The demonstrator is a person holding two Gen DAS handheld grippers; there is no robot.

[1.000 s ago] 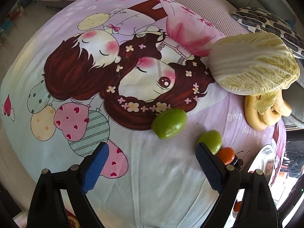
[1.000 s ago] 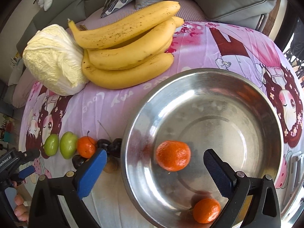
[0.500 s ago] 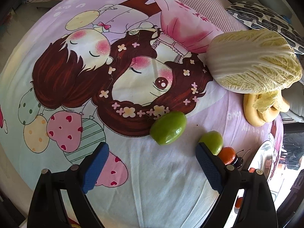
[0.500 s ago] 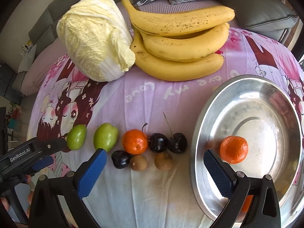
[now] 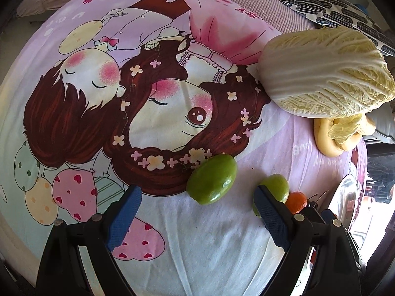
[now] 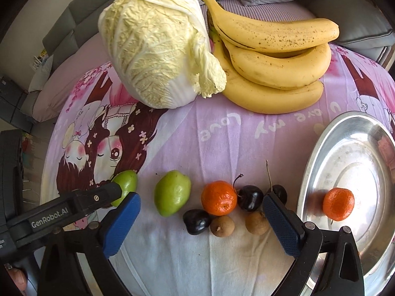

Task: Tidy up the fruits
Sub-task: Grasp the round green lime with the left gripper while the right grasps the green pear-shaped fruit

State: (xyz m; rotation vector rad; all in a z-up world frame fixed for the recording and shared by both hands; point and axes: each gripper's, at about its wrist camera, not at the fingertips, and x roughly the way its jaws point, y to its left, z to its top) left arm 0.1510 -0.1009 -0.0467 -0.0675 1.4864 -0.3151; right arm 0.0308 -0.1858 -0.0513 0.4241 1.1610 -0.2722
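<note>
Green fruit, far one: the oval green fruit [image 5: 211, 179] sits low centre in the left wrist view, just past the fingertips and a bit right of the middle of the gap. Long axis runs diagonal, lower left to upper right.
Green fruit, second one: the other green fruit [image 6: 172, 193] is lower centre-left in the right wrist view, just beside the right tool's left pad, outside the gap.
Left hand-held gripper [image 5: 197, 219]: spread wide, nothing between the pads, pointing steeply down at the cloth.
Right hand-held gripper [image 6: 201, 224]: also spread wide and empty; the mandarin [image 6: 219, 197], the dark cherries [image 6: 250, 197] and the small brown fruits [image 6: 222, 226] all sit inside its span.
Who's nearer: left hand for the oval one, no contest. In the right wrist view its black finger lies across that fruit at lower left.
Next move, my guess: left tool drops a bit further up-frame and twists so the pads close across the short width.
Metal bowl [image 6: 313, 162]: right edge of the right wrist view, one orange [image 6: 338, 204] already in it.
Not fruit: the cabbage [image 6: 158, 59] up top, touching the bananas [image 6: 274, 66].
Cloth: cartoon-print sheet [image 5: 172, 259] over the worktop.
</note>
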